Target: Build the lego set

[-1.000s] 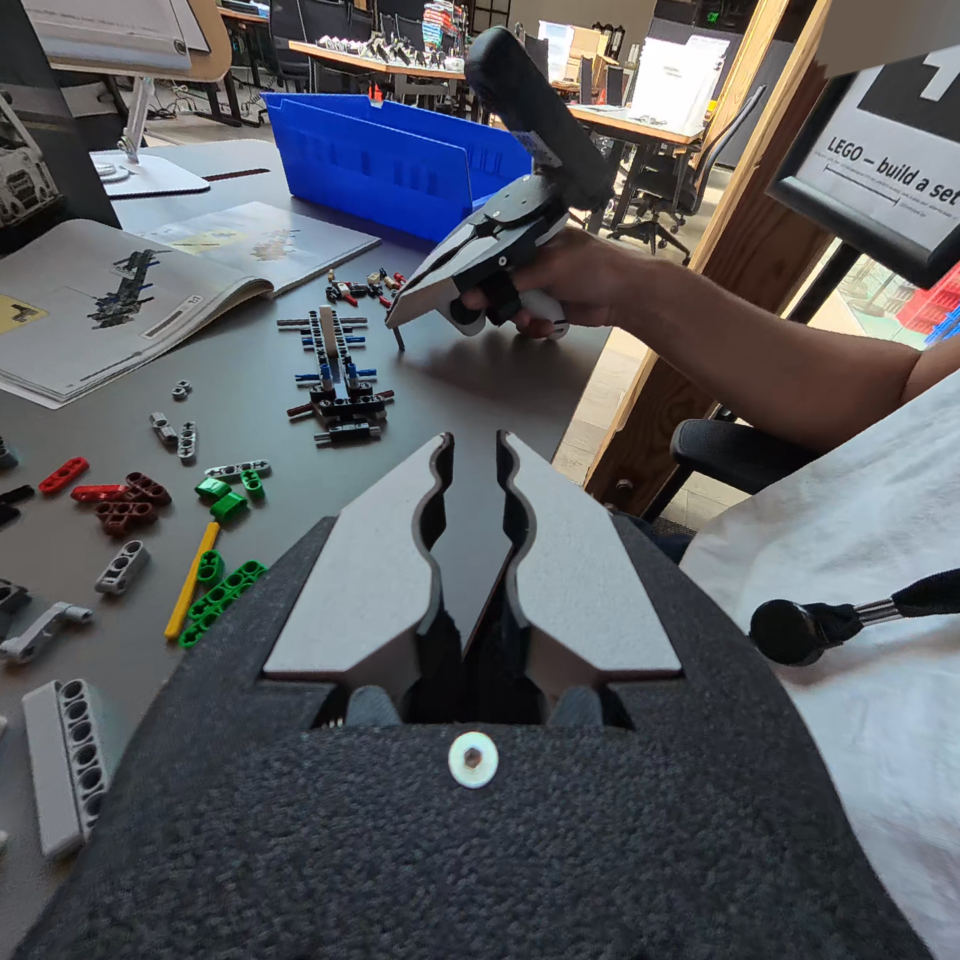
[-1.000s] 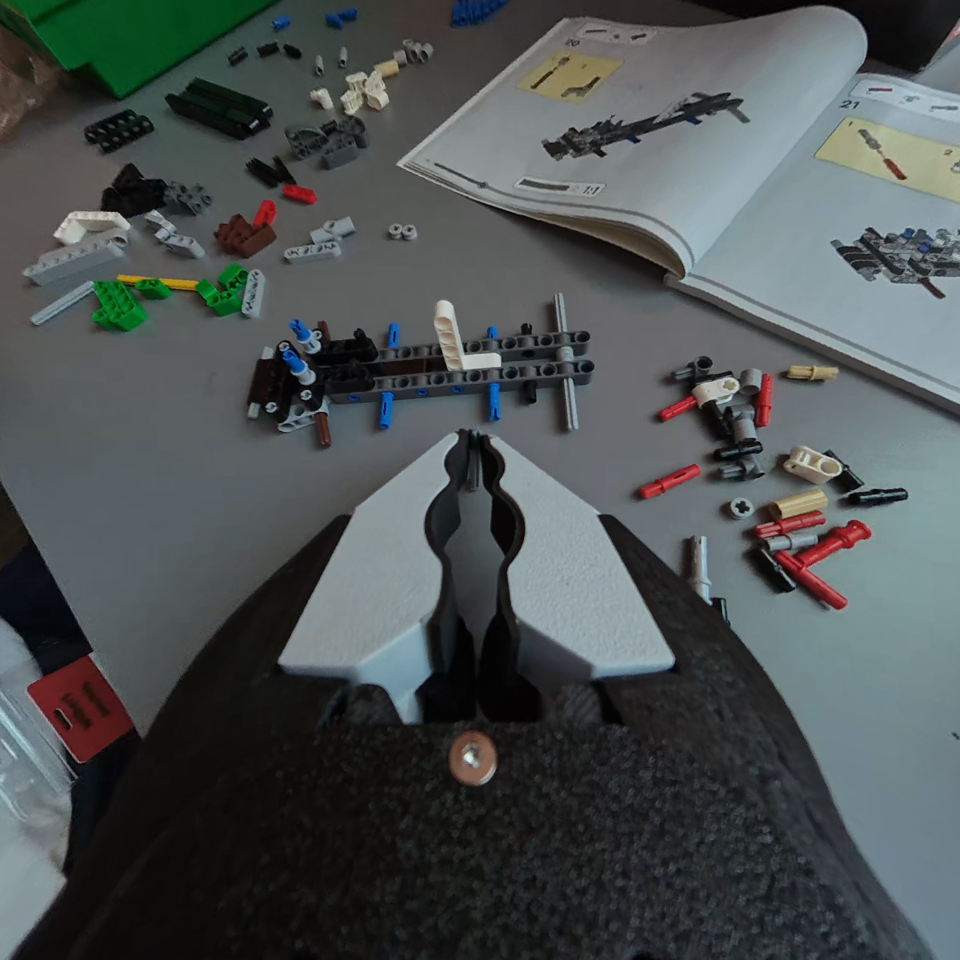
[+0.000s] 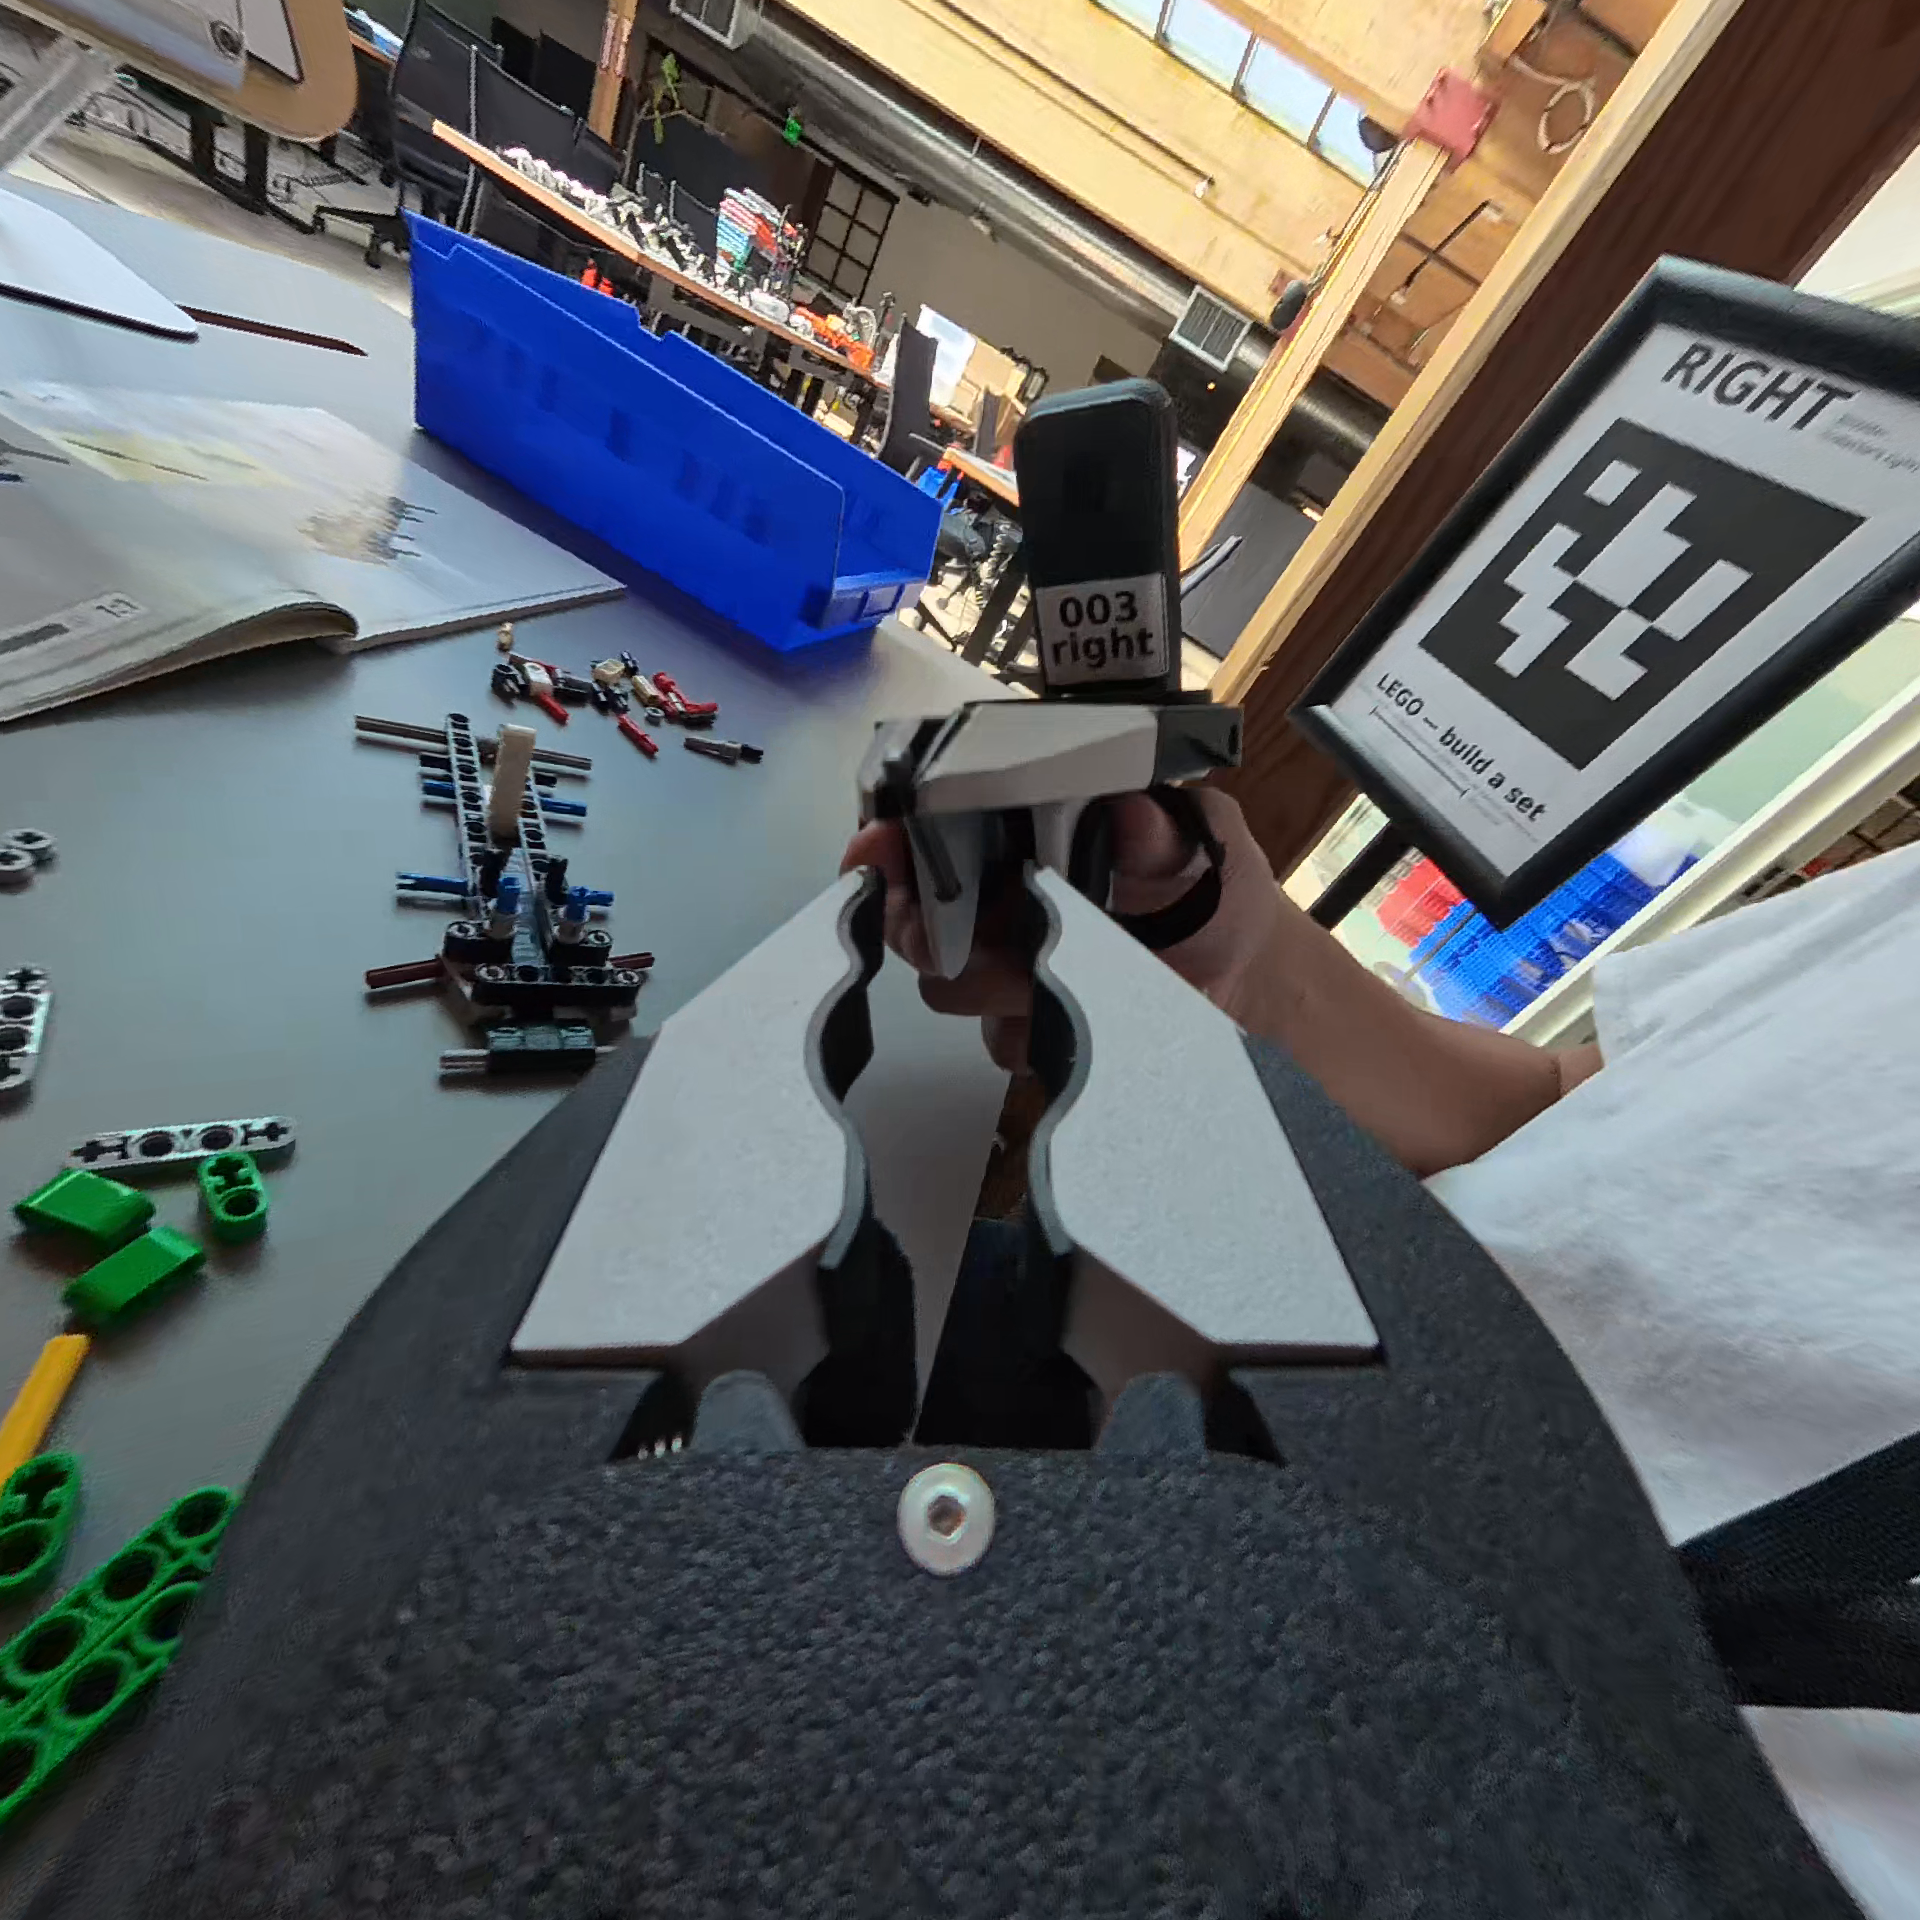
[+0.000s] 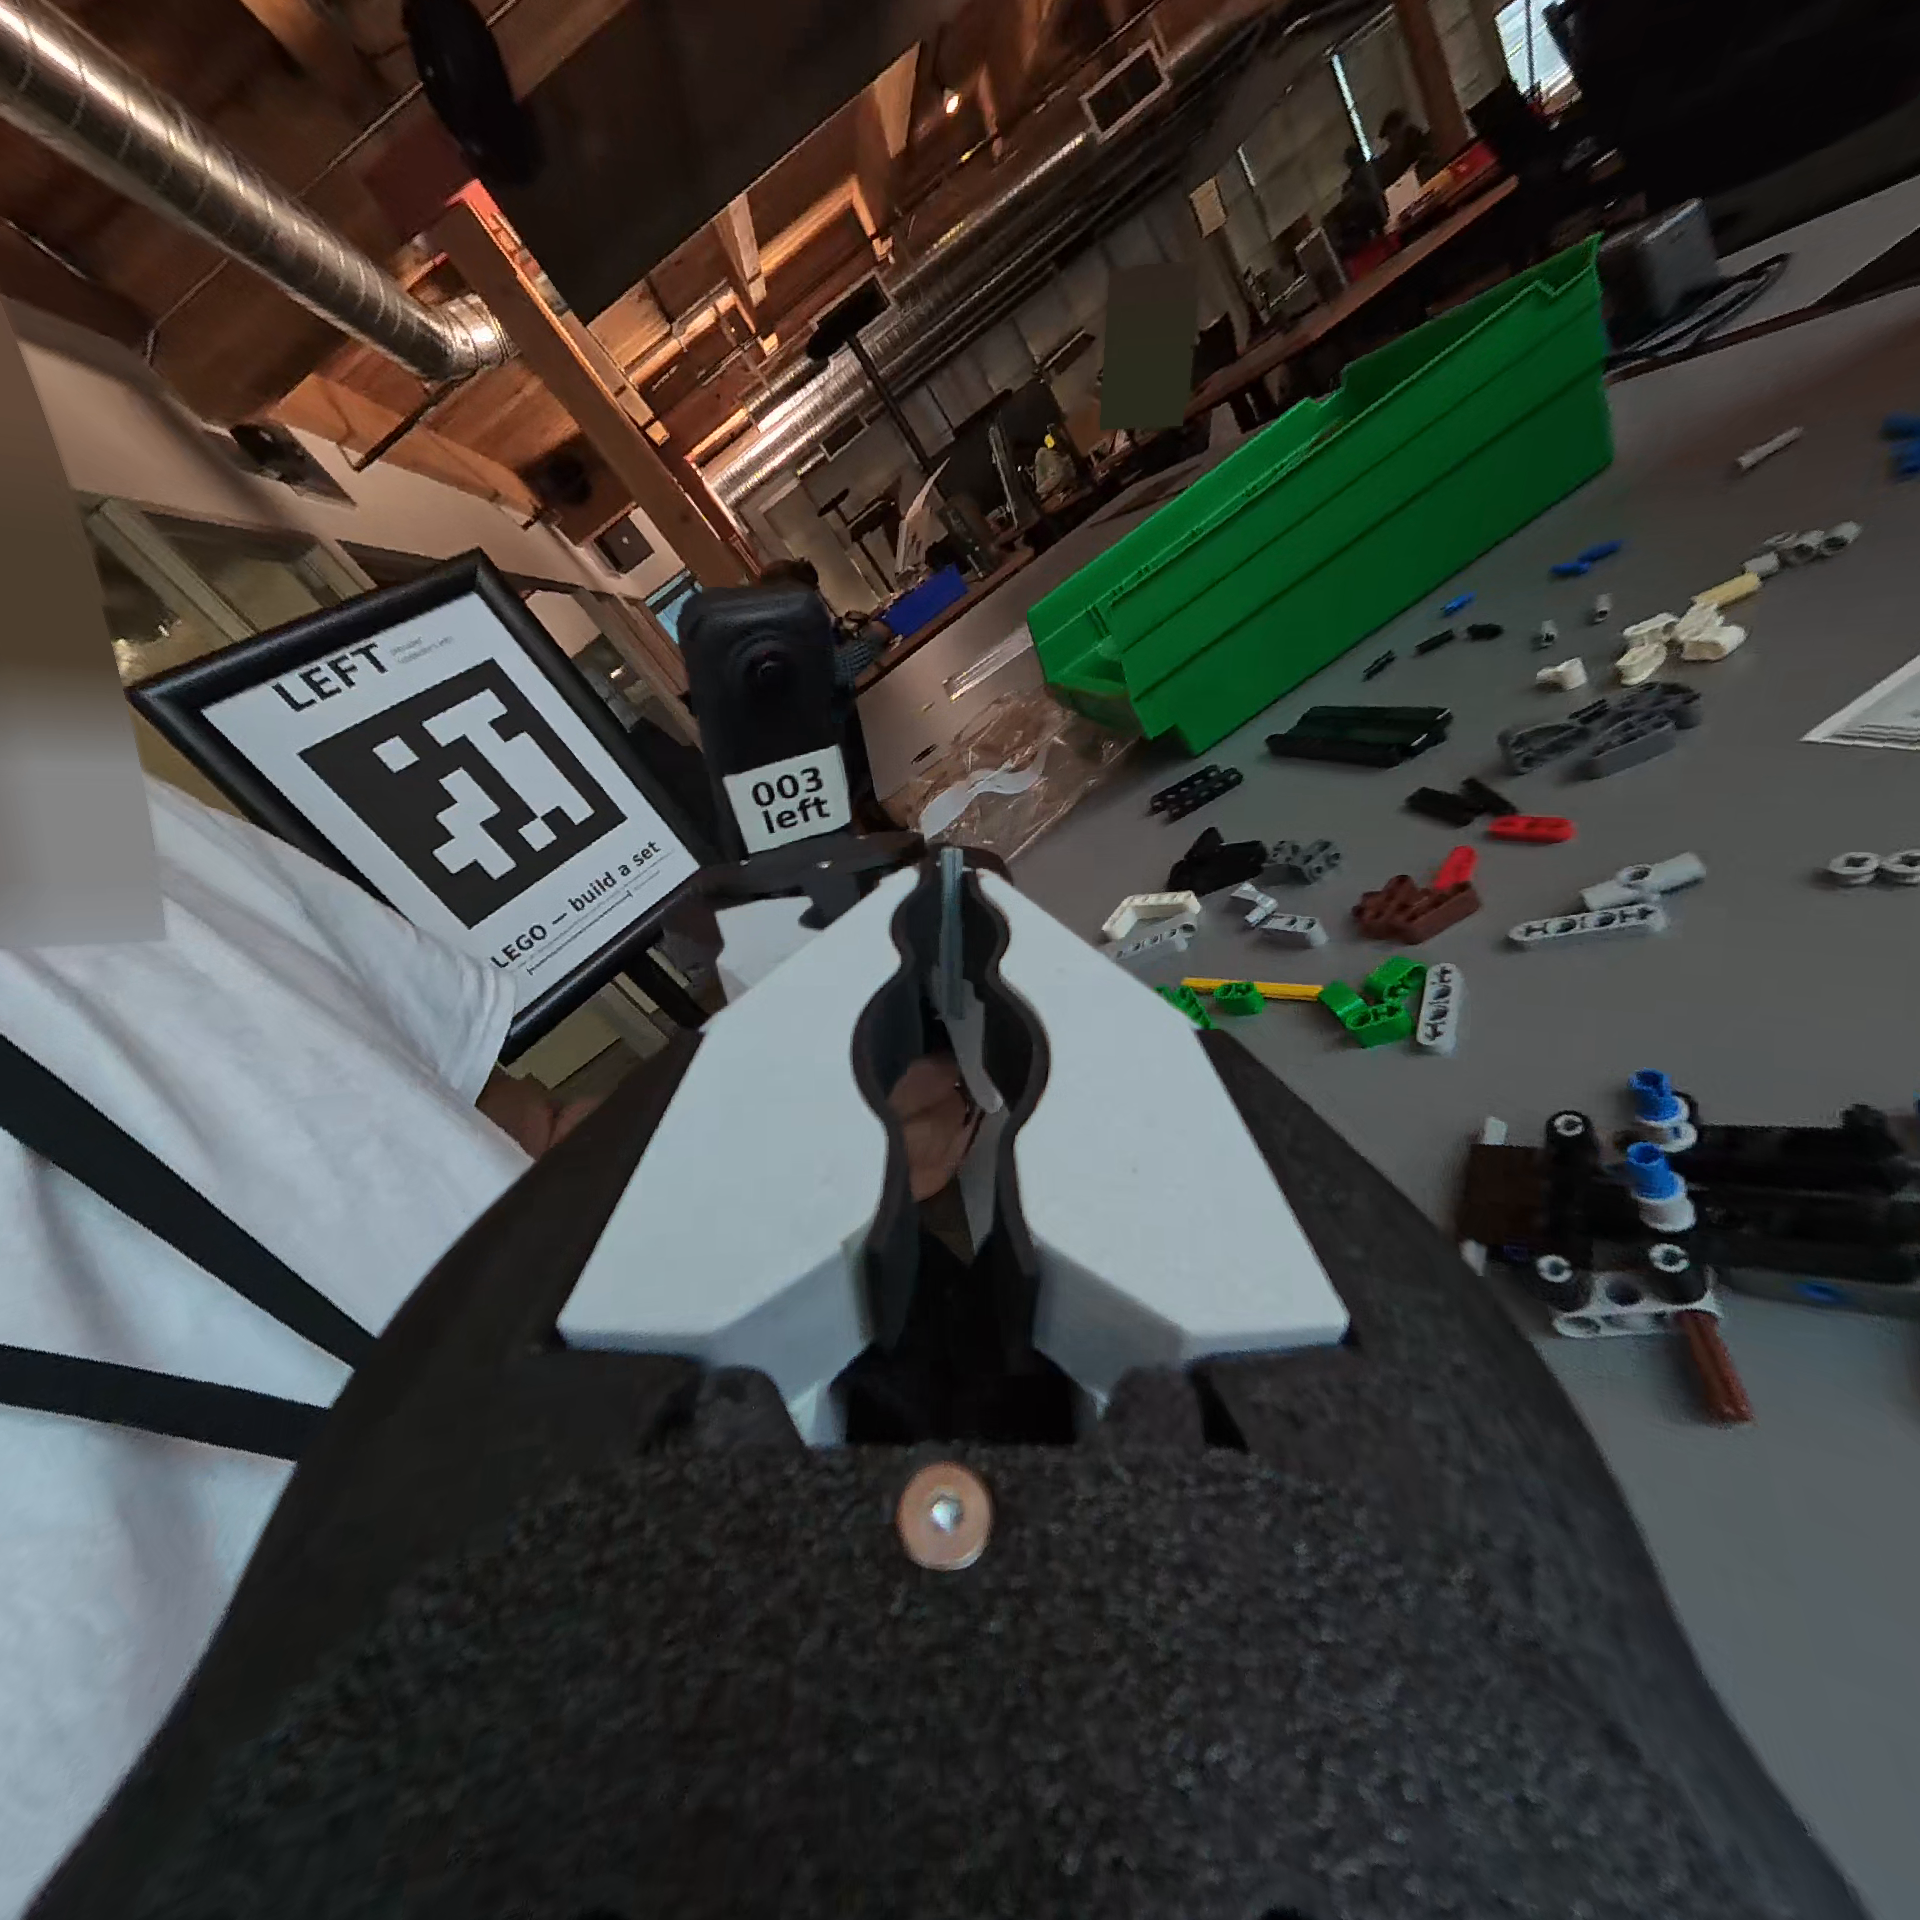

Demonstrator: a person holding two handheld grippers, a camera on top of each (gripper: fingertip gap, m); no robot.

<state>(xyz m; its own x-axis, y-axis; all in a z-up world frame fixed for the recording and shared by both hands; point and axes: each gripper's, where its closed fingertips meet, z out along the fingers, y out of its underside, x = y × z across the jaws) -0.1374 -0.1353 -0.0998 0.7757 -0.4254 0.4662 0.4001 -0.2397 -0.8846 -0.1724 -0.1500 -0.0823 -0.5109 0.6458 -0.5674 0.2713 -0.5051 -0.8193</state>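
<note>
The part-built dark Lego frame with blue pins and a white upright piece lies on the grey table. It also shows in the right wrist view. My left gripper is open and empty, raised above the table's edge. My right gripper is shut on a thin grey axle. The two grippers face each other tip to tip. In the left wrist view the right gripper holds the axle just beyond my open left fingertips. The left gripper's camera housing shows behind the right tips.
An open instruction booklet and a blue bin lie at the back. A green bin stands at the other side. Loose green pieces, small pins and grey and black parts are scattered about. Framed signs stand at the table's edge. The tips of both grippers are at nearly the same place.
Both grippers have lifted off the table and turned to face each other. The right gripper has carried the axle from above the frame to the left gripper. The left jaws have opened wider.
</note>
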